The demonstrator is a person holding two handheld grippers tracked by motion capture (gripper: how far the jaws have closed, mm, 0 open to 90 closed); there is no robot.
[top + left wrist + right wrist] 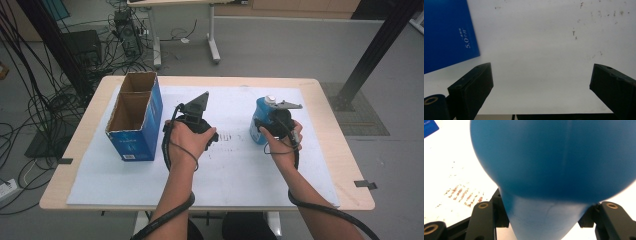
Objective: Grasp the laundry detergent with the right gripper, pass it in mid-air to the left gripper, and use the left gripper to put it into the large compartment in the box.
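A blue bottle with a pale cap stands on the white sheet right of centre. My right gripper is shut on it. In the right gripper view the bottle looms close, its narrower part pinched between the two jaws of the right gripper. My left gripper hovers over the middle of the sheet, just right of an open blue cardboard box. In the left gripper view the left gripper is open with nothing between its jaws, and the box's side shows at upper left.
The wooden table carries the white sheet, which has reddish smudges near its middle. The box has two empty compartments. Cables sprawl on the floor at left, and a black post rises at right.
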